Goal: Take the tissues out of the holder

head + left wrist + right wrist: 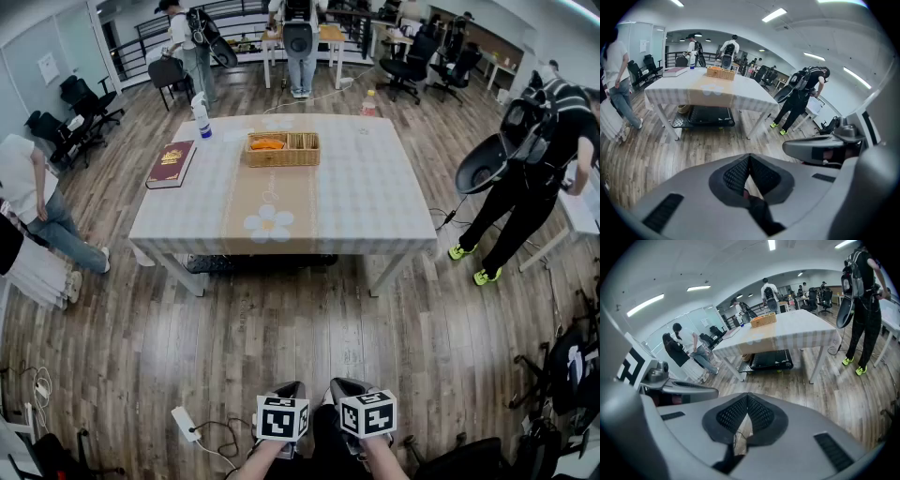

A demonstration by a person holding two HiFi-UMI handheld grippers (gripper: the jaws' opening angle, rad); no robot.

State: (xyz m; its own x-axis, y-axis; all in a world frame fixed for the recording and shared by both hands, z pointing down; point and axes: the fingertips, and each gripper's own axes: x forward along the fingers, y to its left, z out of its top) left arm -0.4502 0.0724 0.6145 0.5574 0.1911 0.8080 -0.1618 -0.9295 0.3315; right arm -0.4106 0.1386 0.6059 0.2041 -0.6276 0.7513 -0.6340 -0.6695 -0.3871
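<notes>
Here: left gripper [749, 157], right gripper [747, 396] jaws clenched, empty; basket [282, 149] contents indistinct.

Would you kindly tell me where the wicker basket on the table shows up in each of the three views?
Head view: the wicker basket sits upper centre, on the table's far half.
Left gripper view: small, upper left of centre.
Right gripper view: small, just above centre.
Shared landmark: the cloth-covered table under it.

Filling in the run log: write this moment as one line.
stage: not begun | left gripper: shut, empty | right gripper: shut, empty | wicker basket: on table, far ahead
</notes>
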